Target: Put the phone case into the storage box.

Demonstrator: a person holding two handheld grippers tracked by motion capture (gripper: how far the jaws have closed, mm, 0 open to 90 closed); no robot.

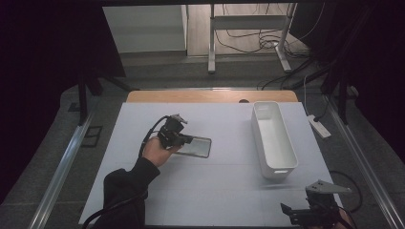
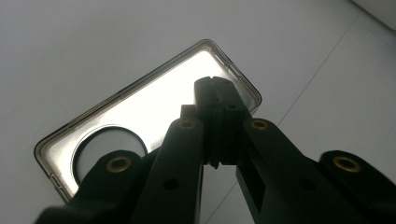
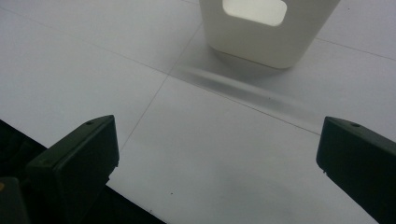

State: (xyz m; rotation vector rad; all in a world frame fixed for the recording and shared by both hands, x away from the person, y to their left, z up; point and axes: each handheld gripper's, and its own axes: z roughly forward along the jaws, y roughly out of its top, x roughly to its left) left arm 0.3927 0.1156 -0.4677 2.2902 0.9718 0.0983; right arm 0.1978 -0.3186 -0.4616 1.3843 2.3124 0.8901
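A clear phone case [image 1: 198, 147] with a round camera hole lies on the white table [image 1: 215, 191], left of centre. My left gripper [image 1: 185, 140] comes at it from the left, held in a hand. In the left gripper view the two black jaws are pressed together, and the left gripper [image 2: 213, 80] has its tips over the inside of the case [image 2: 140, 112]. I cannot see the rim between the pads. My right gripper [image 1: 310, 212] rests at the near right edge. The right gripper [image 3: 217, 154] has its jaws wide apart with only bare table between them.
A long white bin [image 1: 273, 138] stands on the right side of the table, and its handle end [image 3: 266, 32] faces my right gripper. A wooden strip [image 1: 210, 97] edges the far side. Cables and a desk frame lie on the floor beyond.
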